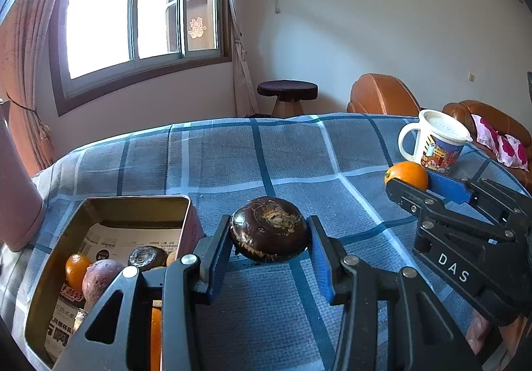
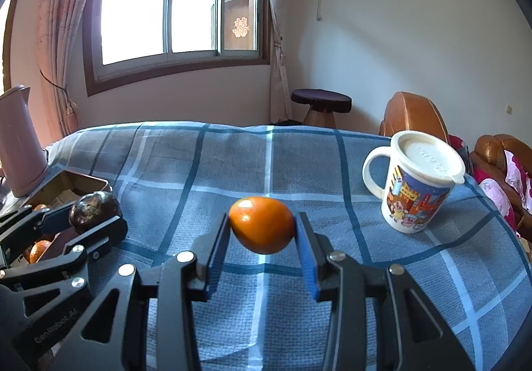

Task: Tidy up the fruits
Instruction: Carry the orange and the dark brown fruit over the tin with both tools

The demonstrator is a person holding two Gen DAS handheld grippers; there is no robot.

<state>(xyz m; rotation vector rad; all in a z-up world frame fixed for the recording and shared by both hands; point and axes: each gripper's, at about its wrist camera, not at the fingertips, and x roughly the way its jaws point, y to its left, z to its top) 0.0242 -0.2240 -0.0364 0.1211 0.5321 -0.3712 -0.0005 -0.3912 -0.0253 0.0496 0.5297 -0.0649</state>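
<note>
My left gripper [image 1: 270, 238] is shut on a dark brown round fruit [image 1: 269, 228], held just above the blue checked cloth, right of a metal tin [image 1: 133, 203]. The tin holds an orange [image 1: 77, 269], a purple fruit [image 1: 99, 281] and another dark fruit [image 1: 146, 256] on printed paper. My right gripper [image 2: 262, 231] is shut on an orange [image 2: 262, 224], lifted over the cloth. In the left wrist view that orange [image 1: 407, 174] shows at the right in the right gripper. In the right wrist view the dark fruit [image 2: 94, 209] shows at the left in the left gripper.
A lidded cartoon mug [image 2: 415, 184] stands at the right of the table. A pink jug [image 2: 20, 141] stands at the far left behind the tin. The table's far edge [image 2: 266, 126] lies ahead, with a stool [image 2: 321, 104] and orange sofa [image 2: 415, 118] beyond.
</note>
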